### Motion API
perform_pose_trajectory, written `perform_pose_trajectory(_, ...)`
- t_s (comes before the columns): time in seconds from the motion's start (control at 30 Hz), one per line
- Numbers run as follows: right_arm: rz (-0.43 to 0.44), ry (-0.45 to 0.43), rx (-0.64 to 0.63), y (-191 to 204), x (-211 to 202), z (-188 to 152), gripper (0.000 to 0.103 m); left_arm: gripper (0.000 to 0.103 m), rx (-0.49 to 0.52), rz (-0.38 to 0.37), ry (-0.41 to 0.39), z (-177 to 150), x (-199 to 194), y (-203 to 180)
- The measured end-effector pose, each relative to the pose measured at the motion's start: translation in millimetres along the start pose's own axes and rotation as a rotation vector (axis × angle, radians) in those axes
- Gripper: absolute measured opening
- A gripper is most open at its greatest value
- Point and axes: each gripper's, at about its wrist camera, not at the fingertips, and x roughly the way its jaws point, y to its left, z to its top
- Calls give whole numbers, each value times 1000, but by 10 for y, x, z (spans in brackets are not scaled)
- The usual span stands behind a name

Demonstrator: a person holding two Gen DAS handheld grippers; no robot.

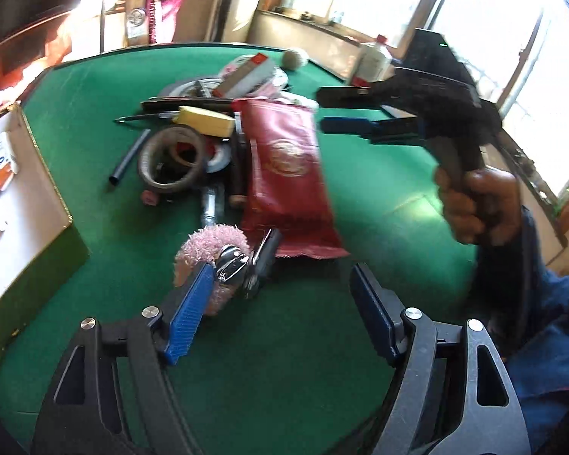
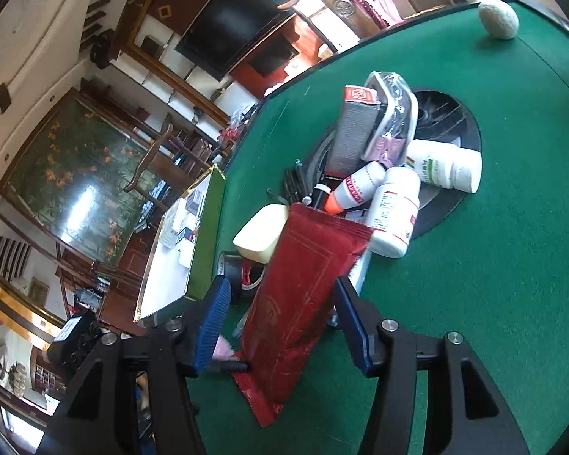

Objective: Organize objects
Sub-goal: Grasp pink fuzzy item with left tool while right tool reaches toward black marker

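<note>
Both grippers, left (image 1: 280, 303) and right (image 2: 280, 326), gape (red packet (image 2: 303, 295) lies between right's pads, ungripped).

on the green table (image 2: 493, 284): one red pouch (image 2: 303, 303), three white bottles (image 2: 394, 212), one yellow block (image 2: 258, 235), one grey carton (image 2: 352, 129) and one pale ball (image 2: 497, 21). also one tape roll (image 1: 170, 159), one pink fluffy ring (image 1: 208, 250), one black tube (image 1: 129, 161). one open box (image 1: 26, 197) stands at the edge.

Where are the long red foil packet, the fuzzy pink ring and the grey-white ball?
Long red foil packet (image 2: 299, 303), right wrist view, middle of its printed face.
Fuzzy pink ring (image 1: 208, 239), left wrist view, top of its fuzzy arc.
Grey-white ball (image 2: 499, 19), right wrist view, centre of its surface.
</note>
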Motion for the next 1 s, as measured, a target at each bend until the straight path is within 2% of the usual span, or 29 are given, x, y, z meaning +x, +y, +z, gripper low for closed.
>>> perform_pose_trajectory(0.1, -6, -7, -17, 39, -35, -32, 58, 74, 35, 86, -6, -24, -42, -32)
perform_pose_trajectory(0.17, 14, 3, -44, 103, -10, -62, 59, 74, 16, 136, -16, -24, -53, 45)
perform_pose_trajectory(0.23, 18, 7, -75, 179, 25, -94, 59, 74, -13, 163, -29, 15, -52, 123)
perform_pose_trajectory(0.37, 28, 34, -100, 235, 89, -130, 59, 74, 29, 202, -4, 95, 62, 161)
perform_pose_trajectory(0.57, 49, 37, -106, 267, 70, -164, 59, 74, 97, 208, 65, 143, 266, 168)
perform_pose_trajectory(0.67, 68, 42, -124, 314, 62, -177, 59, 74, 94, 232, 89, 151, 406, 202)
perform_pose_trajectory(0.8, 85, 56, -131, 349, 75, -207, 59, 74, 64, 178, 71, 132, 410, 188)
perform_pose_trajectory(0.83, 90, 60, -131, 353, 80, -215, 59, 70, 61, 176, 54, 125, 388, 171)
perform_pose_trajectory(0.87, 94, 65, -132, 361, 88, -222, 59, 55, 52, 182, 58, 109, 379, 159)
perform_pose_trajectory(1.0, 105, 82, -143, 409, 115, -258, 59, 42, 1, 235, 74, 41, 339, 136)
